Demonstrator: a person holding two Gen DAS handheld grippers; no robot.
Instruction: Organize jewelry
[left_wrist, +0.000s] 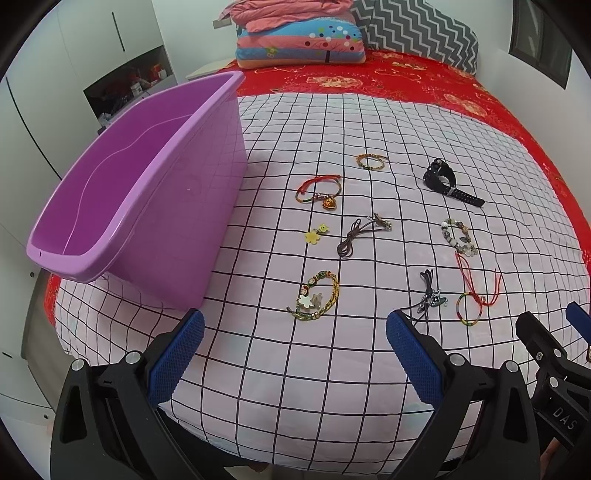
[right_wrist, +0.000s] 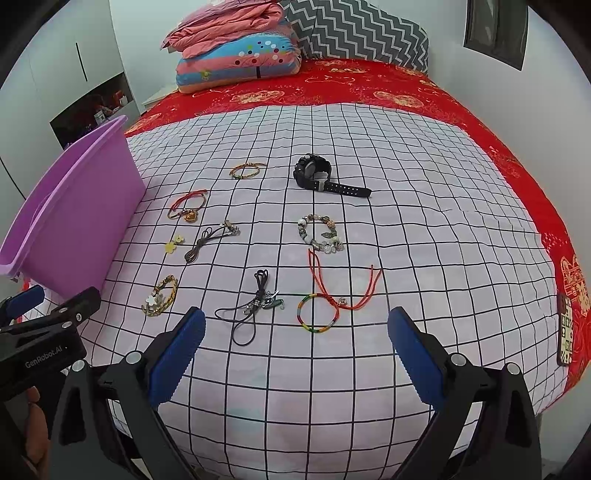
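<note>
Both claws released and holding nothing, the left gripper and right gripper hover over a checked sheet where 9 jewelry pieces lie spaced apart for single picks, purple bin waiting empty at 10 o'clock.

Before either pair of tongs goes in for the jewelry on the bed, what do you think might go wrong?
1. The red cord bracelet has long loose tails reaching the beaded bracelet; lifting one may drag the other.
2. The black cord charm lies flat on the soft checked sheet, so the right tongs may pinch fabric too.
3. The purple bin looks tilted on the bedding; nudging it with the left tongs could tip it.
</note>
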